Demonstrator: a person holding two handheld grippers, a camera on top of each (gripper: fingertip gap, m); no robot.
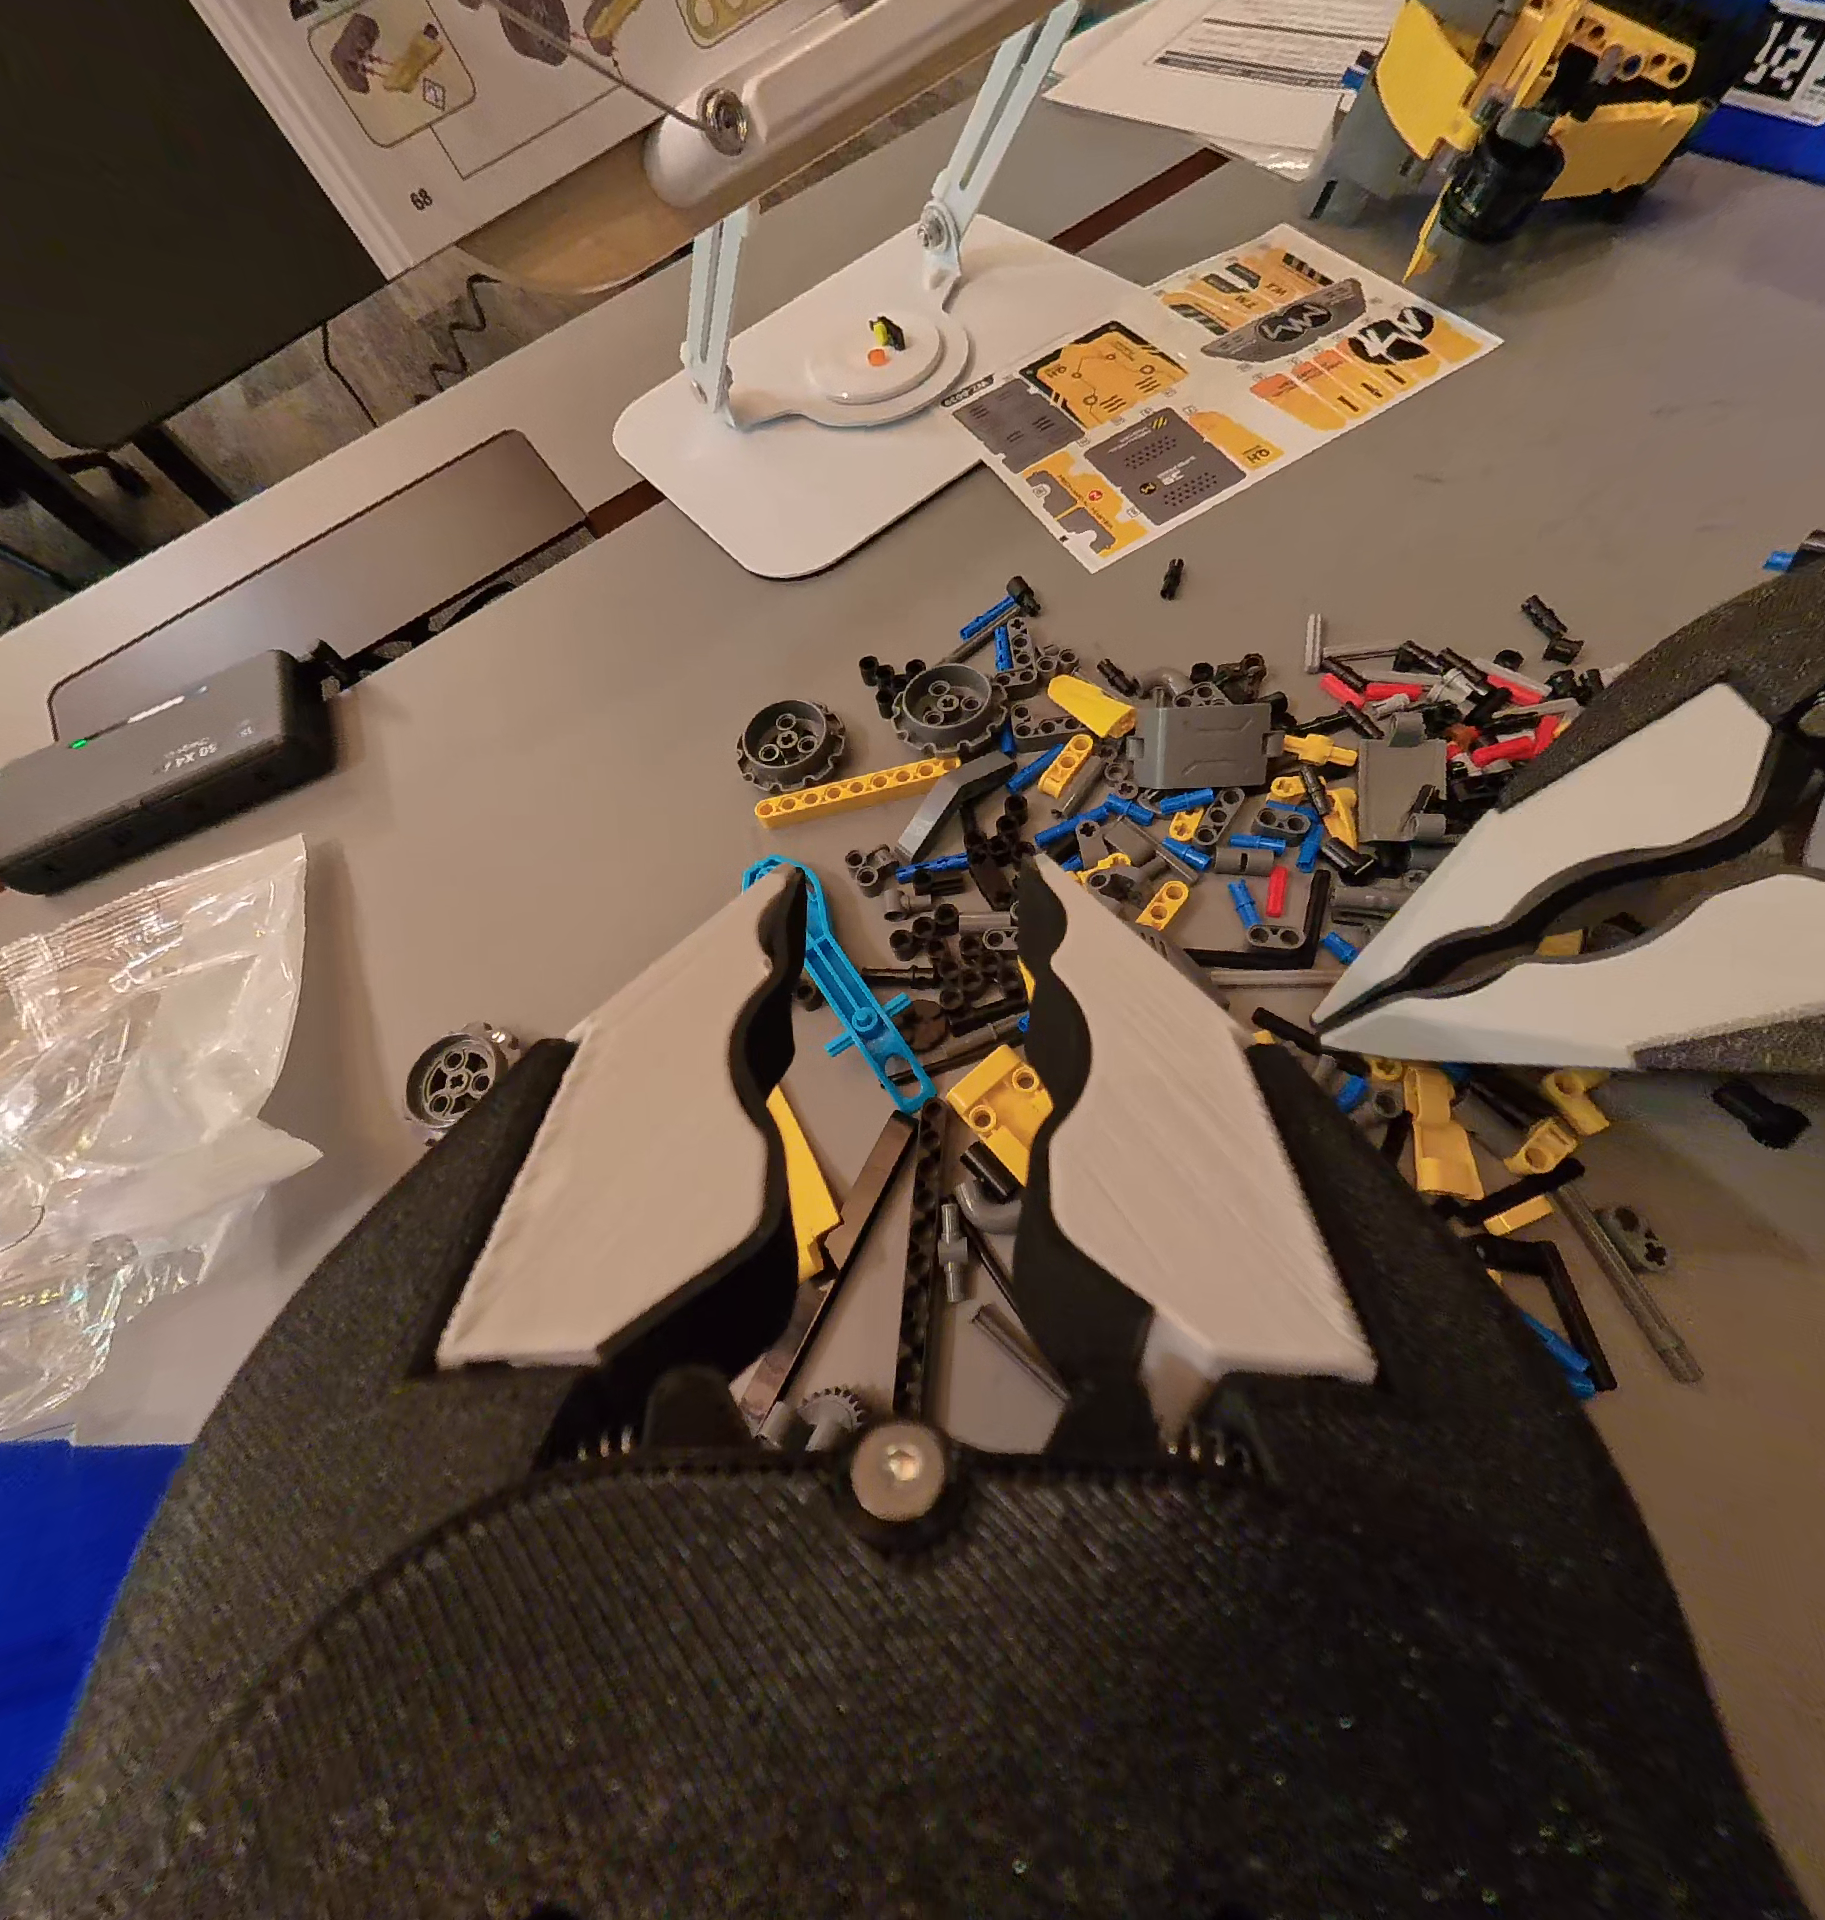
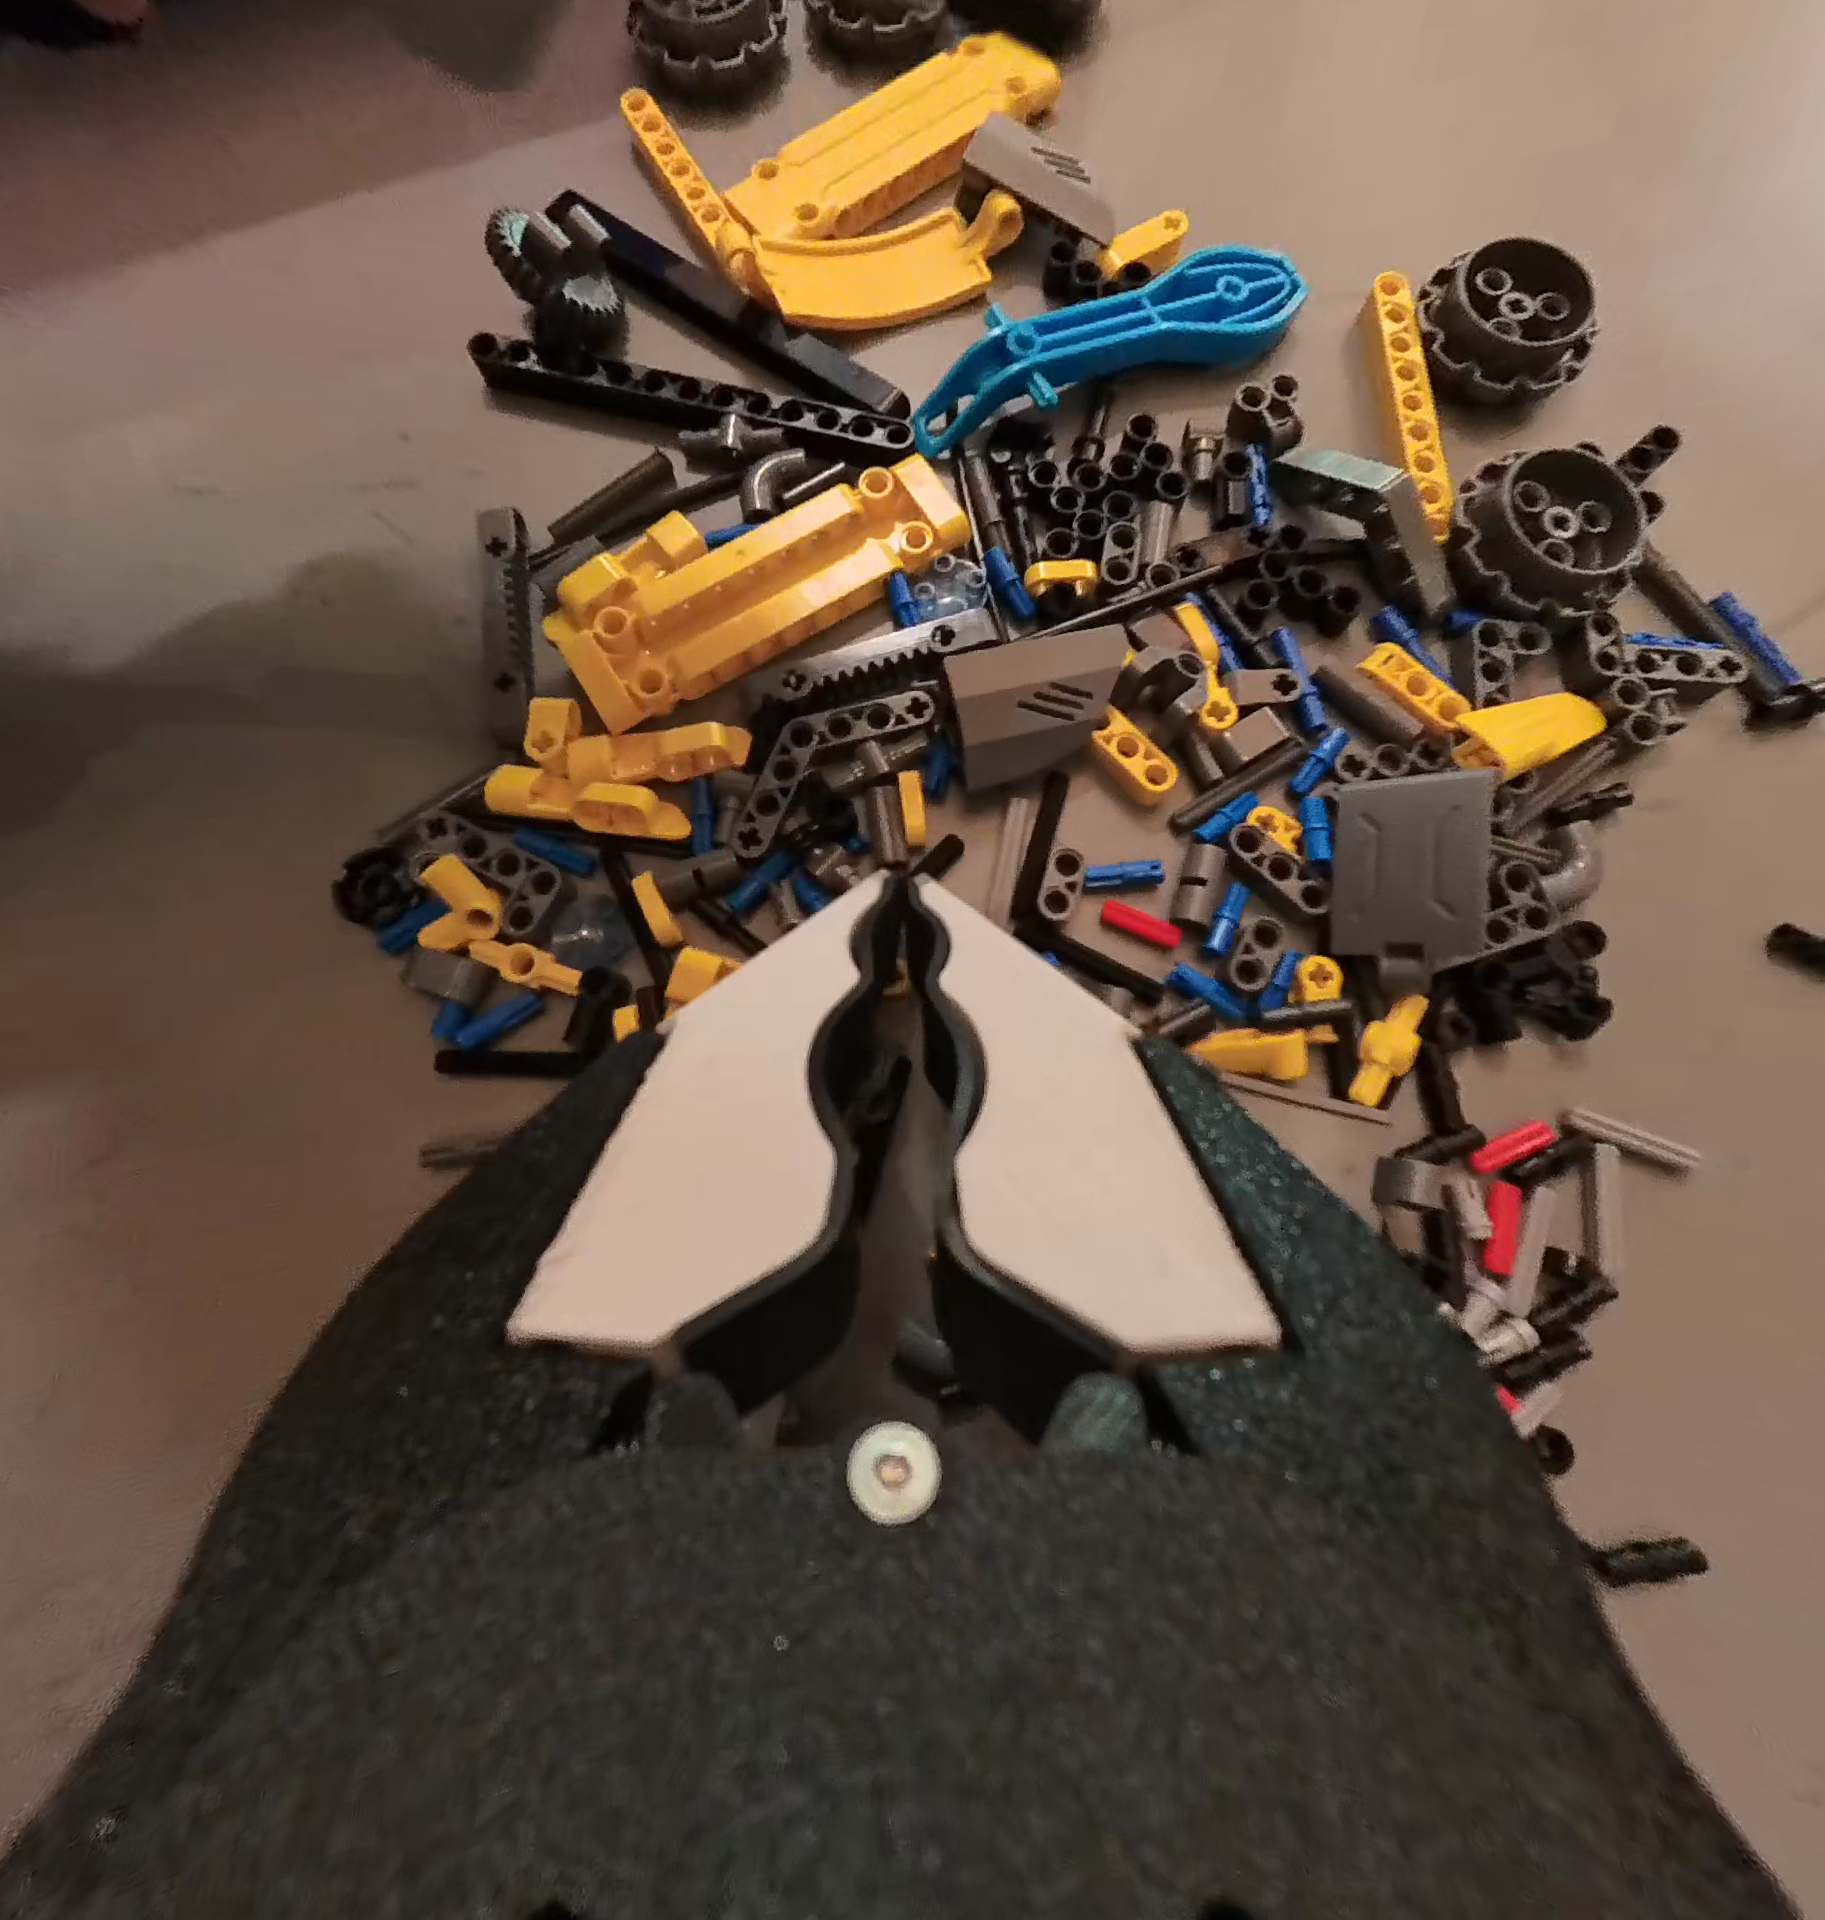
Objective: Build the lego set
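Note:
A pile of small building-toy parts in yellow, blue, black, grey and red lies on the grey table. My left gripper is open and hovers over the pile's left edge with nothing pressed between its pads. A light-blue long part lies on the table by its left finger. My right gripper is shut, its tips meeting just above the parts. It also shows in the left wrist view, low over the pile's right side. The light-blue part lies farther off in the right wrist view.
A white lamp base and a sticker sheet lie behind the pile. A dark box device and clear plastic bags are at the left. A partly built yellow model stands at the back right. Grey wheels lie nearby. Left tips to right tips: about 12 cm. The partly built yellow model lies around 30 cm away from my right fingertips.

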